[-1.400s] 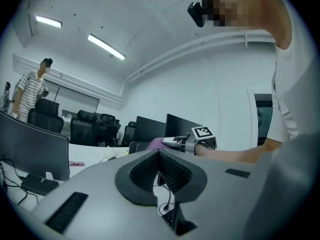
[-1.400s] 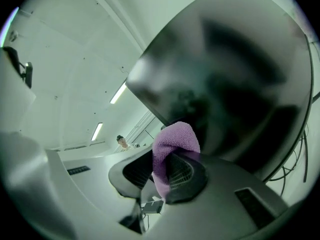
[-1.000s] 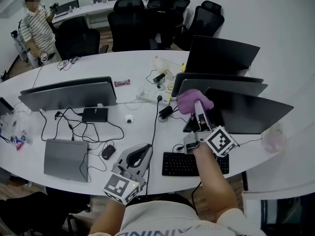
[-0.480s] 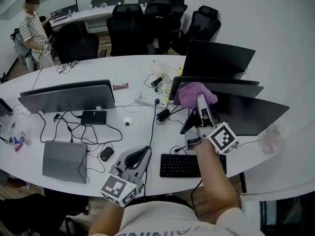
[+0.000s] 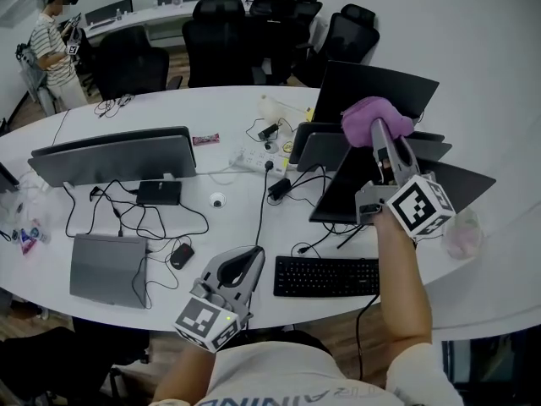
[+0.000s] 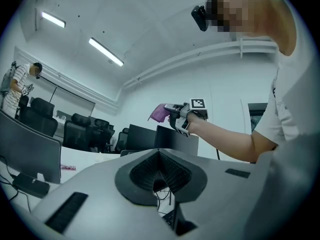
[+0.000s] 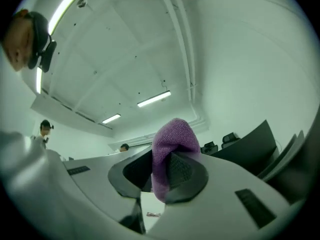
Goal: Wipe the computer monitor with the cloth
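Three dark monitors stand close together on the right of the white table; the nearest one [image 5: 406, 194] has a keyboard in front of it. My right gripper [image 5: 379, 132] is shut on a purple cloth [image 5: 375, 117], held up over the top edges of the middle monitor [image 5: 334, 149] and the far monitor [image 5: 376, 91]. In the right gripper view the cloth [image 7: 172, 146] bulges out from between the jaws. My left gripper [image 5: 239, 268] hangs low at the table's front edge, shut with nothing in it. The left gripper view shows the raised cloth [image 6: 160, 112] from below.
A black keyboard [image 5: 325, 276] lies at the front. On the left are a wide monitor [image 5: 114, 155], a grey laptop [image 5: 101, 269], a mouse [image 5: 180, 255] and loose cables. A power strip [image 5: 258, 159] sits mid-table. Office chairs and a standing person [image 5: 51, 45] are behind.
My right gripper has carried the cloth up and to the right, from the near monitor's top left corner to above the monitors behind it. The left gripper has stayed put.
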`<state>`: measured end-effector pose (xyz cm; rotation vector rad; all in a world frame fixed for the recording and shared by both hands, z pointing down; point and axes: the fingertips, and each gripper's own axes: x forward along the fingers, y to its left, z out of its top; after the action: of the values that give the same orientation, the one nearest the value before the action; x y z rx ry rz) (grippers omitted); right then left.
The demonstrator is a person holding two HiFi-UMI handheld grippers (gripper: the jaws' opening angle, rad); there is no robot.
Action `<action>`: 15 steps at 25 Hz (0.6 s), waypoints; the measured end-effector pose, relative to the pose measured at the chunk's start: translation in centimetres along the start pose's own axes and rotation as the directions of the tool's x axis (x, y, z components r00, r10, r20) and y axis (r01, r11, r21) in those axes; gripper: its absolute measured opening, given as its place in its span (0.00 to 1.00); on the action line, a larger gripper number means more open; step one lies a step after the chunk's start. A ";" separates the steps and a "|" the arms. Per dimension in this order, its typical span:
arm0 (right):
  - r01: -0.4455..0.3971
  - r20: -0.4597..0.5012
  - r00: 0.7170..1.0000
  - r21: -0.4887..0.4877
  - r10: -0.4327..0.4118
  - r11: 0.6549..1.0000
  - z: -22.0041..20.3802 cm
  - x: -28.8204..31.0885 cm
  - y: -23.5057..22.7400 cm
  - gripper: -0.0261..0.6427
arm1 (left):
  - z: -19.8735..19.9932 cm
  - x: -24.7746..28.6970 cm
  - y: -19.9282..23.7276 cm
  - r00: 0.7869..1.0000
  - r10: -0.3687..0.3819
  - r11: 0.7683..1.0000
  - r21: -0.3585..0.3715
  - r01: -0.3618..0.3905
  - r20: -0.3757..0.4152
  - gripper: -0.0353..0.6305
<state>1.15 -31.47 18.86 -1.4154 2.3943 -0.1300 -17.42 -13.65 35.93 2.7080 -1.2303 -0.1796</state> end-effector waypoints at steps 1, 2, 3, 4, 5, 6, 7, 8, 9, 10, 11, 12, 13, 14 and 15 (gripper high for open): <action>0.016 -0.006 1.000 -0.041 -0.016 0.999 0.2 0.4 -0.4 0.14 | 0.0 0.0 0.0 1.000 -0.003 1.000 -0.001 0.003 -0.001 0.06; 0.031 -0.013 0.999 -0.077 -0.032 0.997 0.1 0.8 -0.8 0.14 | -0.1 -0.1 0.0 1.000 -0.002 1.000 -0.005 0.002 -0.002 0.06; 0.047 -0.022 0.999 -0.104 -0.049 0.994 0.0 1.1 -1.2 0.14 | -0.2 -0.2 0.0 1.000 0.000 1.000 -0.011 0.000 -0.004 0.06; 0.060 -0.033 0.997 -0.123 -0.065 0.991 -0.4 1.2 -1.6 0.14 | -0.3 -0.3 0.0 1.000 0.002 1.000 -0.017 -0.003 -0.004 0.06; 0.072 -0.049 0.996 -0.137 -0.079 0.988 -0.8 1.4 -1.9 0.14 | -0.4 -0.4 0.0 1.000 0.002 1.000 -0.021 -0.002 -0.005 0.06; 0.081 -0.068 0.993 -0.144 -0.092 0.986 -1.4 1.5 -2.2 0.14 | -0.5 -0.6 0.1 1.000 0.001 1.000 -0.024 -0.001 -0.003 0.06; 0.090 -0.086 0.991 -0.148 -0.103 0.985 -2.0 1.5 -2.5 0.14 | -0.5 -0.7 0.2 1.000 -0.001 1.000 -0.026 0.001 -0.001 0.06; 0.099 -0.100 0.988 -0.153 -0.115 0.983 -2.6 1.3 -2.7 0.14 | -0.5 -0.8 0.2 1.000 -0.004 1.000 -0.029 0.004 0.002 0.06; 0.107 -0.111 0.986 -0.159 -0.126 0.981 -3.2 1.0 -3.0 0.14 | -0.5 -1.0 0.4 1.000 -0.007 0.999 -0.036 0.007 0.005 0.06; 0.115 -0.118 0.984 -0.163 -0.135 0.980 -3.7 0.6 -3.1 0.14 | -0.6 -1.1 0.6 1.000 -0.010 0.999 -0.043 0.010 0.009 0.06; 0.122 -0.122 0.982 -0.165 -0.143 0.979 -4.2 0.3 -3.2 0.14 | -0.6 -1.2 1.0 1.000 -0.010 0.999 -0.049 0.011 0.015 0.06; 0.128 -0.124 0.981 -0.166 -0.150 0.978 -4.6 0.3 -3.3 0.14 | -0.5 -1.2 1.5 1.000 -0.008 0.999 -0.053 0.009 0.020 0.06; 0.134 -0.128 0.979 -0.168 -0.156 0.977 -4.9 0.3 -3.3 0.14 | -0.5 -1.0 1.8 1.000 -0.009 0.998 -0.056 0.010 0.020 0.06; 0.138 -0.137 0.977 -0.172 -0.163 0.975 -5.3 0.2 -3.3 0.14 | -0.5 -0.9 1.9 1.000 -0.015 0.998 -0.060 0.016 0.017 0.06; 0.141 -0.148 0.975 -0.180 -0.168 0.974 -5.6 0.0 -3.4 0.14 | -0.4 -0.8 1.9 1.000 -0.025 0.998 -0.061 0.026 0.013 0.06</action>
<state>2.04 -33.75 24.95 -1.7317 2.4718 -0.0860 -19.23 -14.22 36.73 2.6750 -1.1737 -0.2335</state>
